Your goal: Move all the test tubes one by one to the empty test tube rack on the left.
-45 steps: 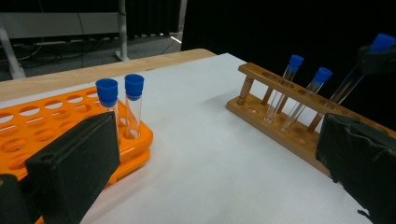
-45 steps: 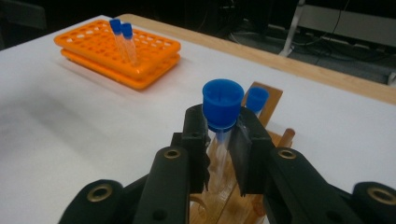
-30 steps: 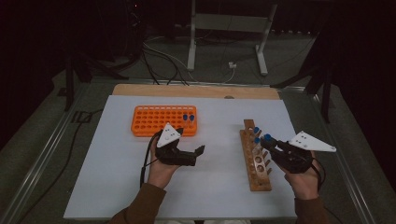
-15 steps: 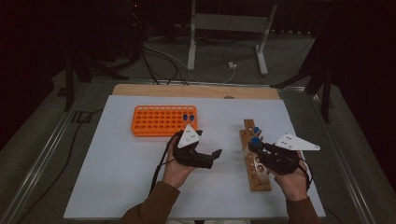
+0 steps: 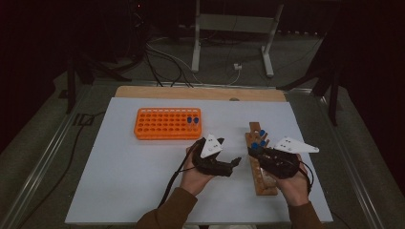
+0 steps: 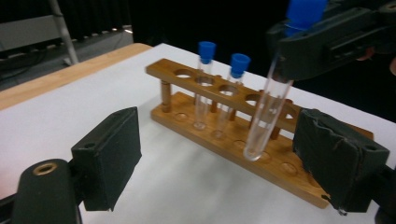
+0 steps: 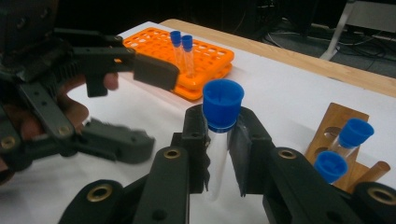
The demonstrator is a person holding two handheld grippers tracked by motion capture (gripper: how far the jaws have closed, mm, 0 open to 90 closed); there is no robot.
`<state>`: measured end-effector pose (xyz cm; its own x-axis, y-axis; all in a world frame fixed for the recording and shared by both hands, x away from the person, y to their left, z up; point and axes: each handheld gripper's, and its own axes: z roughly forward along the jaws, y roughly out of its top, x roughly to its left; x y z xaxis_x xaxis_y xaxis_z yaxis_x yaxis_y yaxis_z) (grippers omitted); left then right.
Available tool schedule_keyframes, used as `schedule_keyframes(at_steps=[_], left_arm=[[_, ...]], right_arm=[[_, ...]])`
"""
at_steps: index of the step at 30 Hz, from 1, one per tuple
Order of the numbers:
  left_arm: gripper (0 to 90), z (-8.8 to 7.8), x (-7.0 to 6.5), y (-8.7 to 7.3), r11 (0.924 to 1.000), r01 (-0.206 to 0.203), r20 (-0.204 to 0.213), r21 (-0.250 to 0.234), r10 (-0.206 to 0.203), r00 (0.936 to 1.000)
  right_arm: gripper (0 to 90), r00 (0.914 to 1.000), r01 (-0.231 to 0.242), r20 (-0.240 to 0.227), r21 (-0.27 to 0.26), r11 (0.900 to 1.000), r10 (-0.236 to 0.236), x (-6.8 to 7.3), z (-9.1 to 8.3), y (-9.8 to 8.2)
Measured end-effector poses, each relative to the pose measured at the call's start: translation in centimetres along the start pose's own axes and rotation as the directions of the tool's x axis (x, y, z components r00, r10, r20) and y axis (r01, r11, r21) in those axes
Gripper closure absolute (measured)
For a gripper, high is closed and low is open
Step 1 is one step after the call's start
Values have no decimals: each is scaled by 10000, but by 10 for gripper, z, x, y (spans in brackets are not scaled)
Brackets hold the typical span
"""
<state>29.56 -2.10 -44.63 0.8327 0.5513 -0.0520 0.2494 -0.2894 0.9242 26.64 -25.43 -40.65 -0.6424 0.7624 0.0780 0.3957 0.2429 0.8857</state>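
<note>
Handover: right gripper (image 7: 219, 154) is holding a blue-capped test tube (image 6: 266, 112) upright just above the wooden rack (image 5: 260, 167), jaws clamped on the glass just below the cap.
Left gripper: left gripper (image 5: 234, 164) is now sitting just left of the rack; a second ago it was lying nearer the orange rack (image 5: 167, 124), so it is travelling right toward the held tube.
Left jaws: these have just been closing from their widest; in the left gripper view the two pads are standing well apart, with the lower half of the tube showing between them but farther off, untouched.
Tube position: it is hanging tilted slightly, its rounded bottom clear of the rack's lower board, over the near half of the rack.
Remaining stock: two capped tubes (image 6: 205, 79) are standing in the far holes of the wooden rack; two more (image 5: 192, 121) are standing at the right end of the orange rack.
Reading: judged as a pass from right gripper to left, with transfer to the orange rack the likely aim.
Risk: glass is slippery; releasing before the left pads are pressing would be dropping the tube onto the rack.
</note>
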Motion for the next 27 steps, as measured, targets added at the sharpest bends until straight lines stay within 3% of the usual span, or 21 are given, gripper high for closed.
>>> schedule_keyframes(at_steps=[13, 27], left_arm=[[566, 15, -17, 1, 9982, -566, 402, -207, 574, 9975], [747, 24, -24, 1, 9962, -854, 539, -184, 863, 9948]], right_arm=[[766, 9998, -76, -169, 84, 9999, 77, 1, 5, -2], [766, 9993, -108, -344, 134, 9999, 112, 2, 7, -3]])
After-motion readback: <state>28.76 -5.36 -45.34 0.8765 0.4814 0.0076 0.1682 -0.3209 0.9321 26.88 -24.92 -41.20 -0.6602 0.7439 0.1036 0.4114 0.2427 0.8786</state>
